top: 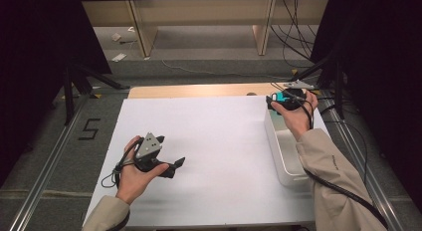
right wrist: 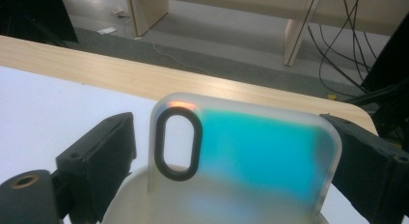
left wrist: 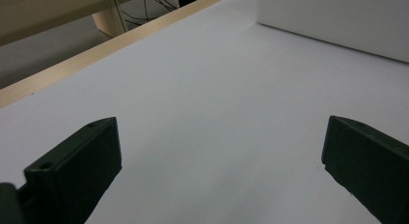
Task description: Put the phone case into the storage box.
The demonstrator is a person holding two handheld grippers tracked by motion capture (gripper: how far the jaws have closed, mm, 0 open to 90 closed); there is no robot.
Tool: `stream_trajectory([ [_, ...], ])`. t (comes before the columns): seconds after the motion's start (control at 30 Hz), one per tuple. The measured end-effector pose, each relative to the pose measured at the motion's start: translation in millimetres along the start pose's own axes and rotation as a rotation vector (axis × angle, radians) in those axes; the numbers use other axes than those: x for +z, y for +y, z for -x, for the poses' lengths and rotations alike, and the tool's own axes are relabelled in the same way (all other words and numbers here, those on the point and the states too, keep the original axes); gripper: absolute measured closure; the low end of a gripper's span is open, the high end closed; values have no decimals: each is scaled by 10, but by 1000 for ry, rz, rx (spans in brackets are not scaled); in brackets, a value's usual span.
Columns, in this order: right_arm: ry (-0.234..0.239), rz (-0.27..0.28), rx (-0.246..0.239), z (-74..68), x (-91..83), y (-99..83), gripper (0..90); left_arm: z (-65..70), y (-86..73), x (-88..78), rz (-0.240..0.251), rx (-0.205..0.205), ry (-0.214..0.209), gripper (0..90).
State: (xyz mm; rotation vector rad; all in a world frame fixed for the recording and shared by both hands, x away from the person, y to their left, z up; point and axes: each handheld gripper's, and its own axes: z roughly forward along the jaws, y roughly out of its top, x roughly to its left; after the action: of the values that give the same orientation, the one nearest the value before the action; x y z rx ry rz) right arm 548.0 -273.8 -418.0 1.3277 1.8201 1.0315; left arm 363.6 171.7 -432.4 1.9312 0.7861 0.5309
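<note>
Fingers of my right gripper (right wrist: 231, 156) stand wide around the teal phone case (right wrist: 251, 156), pads apparently off it, over the white bin's (top: 274, 141) far end. Drop seems nearly done. Left gripper (left wrist: 219, 166) open, empty, near-left counter (top: 214, 136).

High view overhead facing forward, 2 gripper views close, sharing white table (top: 214, 141)

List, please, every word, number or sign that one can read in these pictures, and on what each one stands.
"5": a dark figure on the grey floor mat, left of the white table sheet.
Small print on the beige sleeve: too small to read.
Phone case: no text to read.
</note>
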Motion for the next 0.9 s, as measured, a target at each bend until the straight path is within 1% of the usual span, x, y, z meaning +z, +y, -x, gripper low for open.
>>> stream_trajectory([
  [0.13,-4,0,-2,0,1,0,76,-1,2,-1,2,2,0,0],
  [0.47,-10,26,4,21,-34,30,61,-1,1,-1,1,2,0,0],
  [0.73,-7,53,11,46,-125,89,59,0,2,-3,2,2,2,0],
  [0.9,1,55,-5,18,-201,103,53,-3,5,-12,2,0,4,0],
])
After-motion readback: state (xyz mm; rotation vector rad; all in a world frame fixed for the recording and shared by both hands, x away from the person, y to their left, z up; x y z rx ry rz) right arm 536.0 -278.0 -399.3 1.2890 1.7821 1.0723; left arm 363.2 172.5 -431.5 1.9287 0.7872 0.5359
